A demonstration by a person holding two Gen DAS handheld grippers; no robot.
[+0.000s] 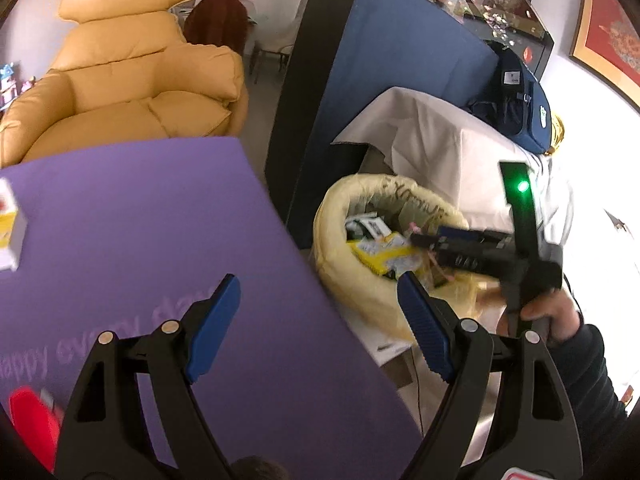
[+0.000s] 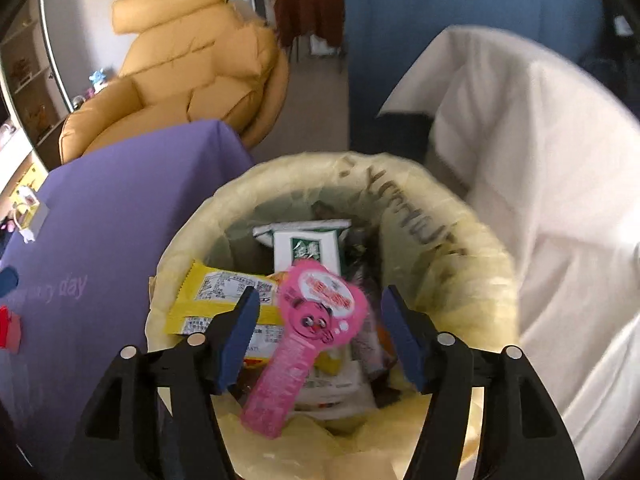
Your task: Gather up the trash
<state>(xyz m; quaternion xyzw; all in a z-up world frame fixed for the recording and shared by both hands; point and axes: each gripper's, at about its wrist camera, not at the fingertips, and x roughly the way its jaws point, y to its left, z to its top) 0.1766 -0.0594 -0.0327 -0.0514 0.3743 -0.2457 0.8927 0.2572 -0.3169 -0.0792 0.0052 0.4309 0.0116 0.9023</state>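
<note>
In the lined bin [image 2: 192, 240], a flat pink wrapper [image 2: 308, 320].

Room mostly bright. Strong white glare at right edge of left wrist view, detail washed out there. Both views round, corners black, straight lines bent near edges. Right wrist view blurry: pink wrapper [image 2: 310, 336] smeared, white cloth [image 2: 540, 200] soft. Purple surface [image 1: 140, 240] evenly lit.

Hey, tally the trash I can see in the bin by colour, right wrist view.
Only what shows clearly in the bin; darker scraps underneath are too blurred to count.
Yellow wrapper: 1
Pink bear-shaped package: 1
White and green packet: 1
Total: 3
</note>
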